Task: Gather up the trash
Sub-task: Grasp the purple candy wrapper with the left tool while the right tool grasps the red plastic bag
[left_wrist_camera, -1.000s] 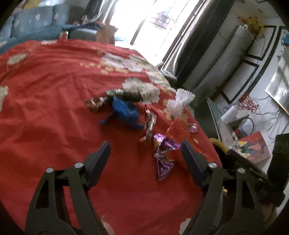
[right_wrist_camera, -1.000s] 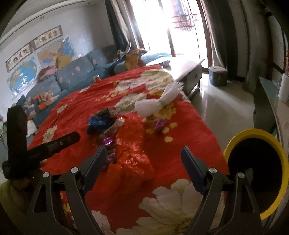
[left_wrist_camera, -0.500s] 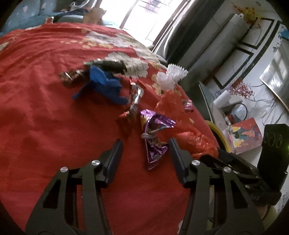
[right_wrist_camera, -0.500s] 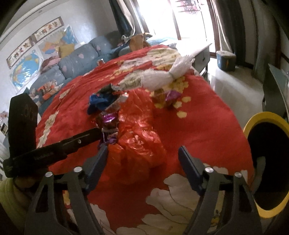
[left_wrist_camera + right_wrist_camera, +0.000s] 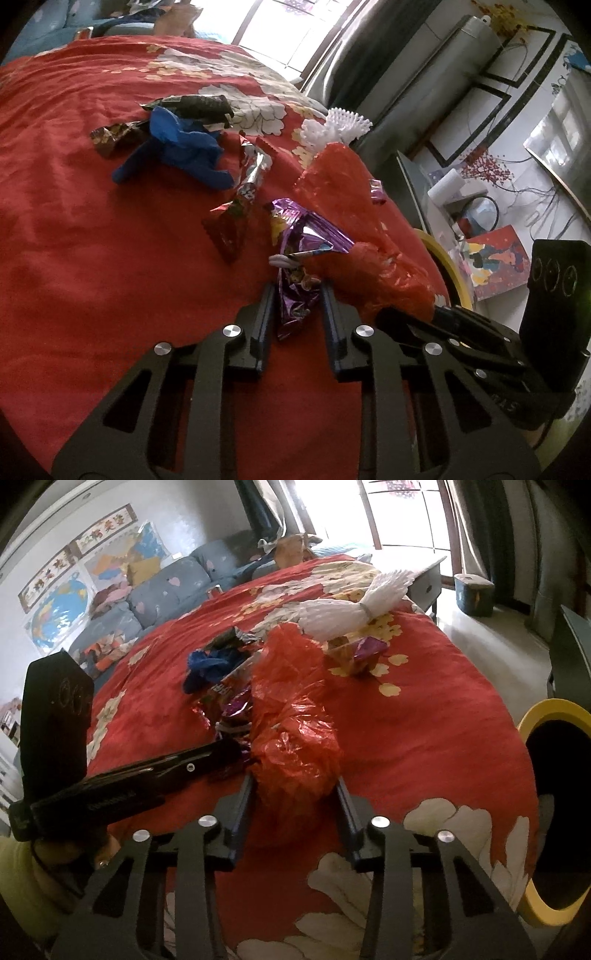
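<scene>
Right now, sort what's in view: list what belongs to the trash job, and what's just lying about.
Job:
purple wrapper
red plastic bag
red foil wrapper
blue glove
black wrapper
white foam net
yellow-rimmed bin

Lying about:
sofa
world map
paper roll

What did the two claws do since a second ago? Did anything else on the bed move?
Both claws moved forward and squeezed in. The left claw has closed around the purple wrapper; the right claw has narrowed around the red plastic bag. The blue cloth, white net and other wrappers stayed put.
</scene>
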`<action>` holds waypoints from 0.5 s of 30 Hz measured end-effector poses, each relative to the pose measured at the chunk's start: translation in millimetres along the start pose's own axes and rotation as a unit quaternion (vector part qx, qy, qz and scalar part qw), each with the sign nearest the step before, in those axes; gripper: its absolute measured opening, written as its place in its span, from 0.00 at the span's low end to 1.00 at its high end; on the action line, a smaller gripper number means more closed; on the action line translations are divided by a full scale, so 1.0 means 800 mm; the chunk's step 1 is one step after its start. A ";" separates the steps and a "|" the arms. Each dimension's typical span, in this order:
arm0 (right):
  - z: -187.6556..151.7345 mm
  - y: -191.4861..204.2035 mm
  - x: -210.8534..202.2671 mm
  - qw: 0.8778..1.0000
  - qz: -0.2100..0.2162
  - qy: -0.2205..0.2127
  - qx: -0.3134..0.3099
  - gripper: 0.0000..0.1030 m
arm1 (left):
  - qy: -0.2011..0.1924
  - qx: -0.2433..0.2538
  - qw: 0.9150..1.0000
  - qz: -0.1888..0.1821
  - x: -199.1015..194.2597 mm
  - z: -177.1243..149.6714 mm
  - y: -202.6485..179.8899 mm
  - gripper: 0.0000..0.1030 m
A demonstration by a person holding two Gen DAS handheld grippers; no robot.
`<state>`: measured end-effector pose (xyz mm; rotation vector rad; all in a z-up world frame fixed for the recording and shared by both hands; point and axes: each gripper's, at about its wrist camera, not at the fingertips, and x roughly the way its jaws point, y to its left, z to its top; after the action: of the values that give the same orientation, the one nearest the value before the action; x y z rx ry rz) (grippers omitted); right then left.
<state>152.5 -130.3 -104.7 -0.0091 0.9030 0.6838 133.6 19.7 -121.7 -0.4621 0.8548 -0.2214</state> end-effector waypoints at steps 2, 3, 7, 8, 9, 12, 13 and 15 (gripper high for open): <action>0.001 0.001 -0.001 1.000 0.000 -0.001 -0.001 0.31 | -0.001 0.001 1.000 0.000 -0.002 0.000 0.000 0.10; 0.001 0.001 -0.002 1.000 0.000 -0.002 -0.002 0.29 | -0.003 0.002 1.000 0.002 -0.003 0.000 0.000 0.09; 0.002 0.002 -0.008 1.000 -0.003 -0.009 -0.004 0.27 | -0.010 0.005 1.000 0.003 -0.009 0.001 -0.001 0.09; 0.002 0.003 -0.010 1.000 -0.005 -0.012 -0.005 0.27 | -0.011 0.007 1.000 0.005 -0.010 0.001 -0.002 0.09; 0.003 0.003 -0.013 1.000 -0.006 -0.014 -0.006 0.27 | -0.013 0.008 1.000 0.006 -0.012 0.001 -0.003 0.09; 0.005 0.005 -0.019 1.000 -0.007 -0.020 -0.009 0.26 | -0.022 0.014 1.000 0.009 -0.018 0.003 -0.006 0.09; 0.005 0.005 -0.021 1.000 -0.009 -0.023 -0.010 0.26 | -0.026 0.016 0.999 0.009 -0.021 0.005 -0.007 0.09; 0.007 0.006 -0.025 1.000 -0.009 -0.028 -0.011 0.26 | -0.034 0.018 0.999 0.011 -0.027 0.006 -0.008 0.09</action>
<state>145.3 -135.9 -85.6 -0.0175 0.8412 0.6732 123.5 23.4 -101.2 -0.4237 0.7881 -0.1997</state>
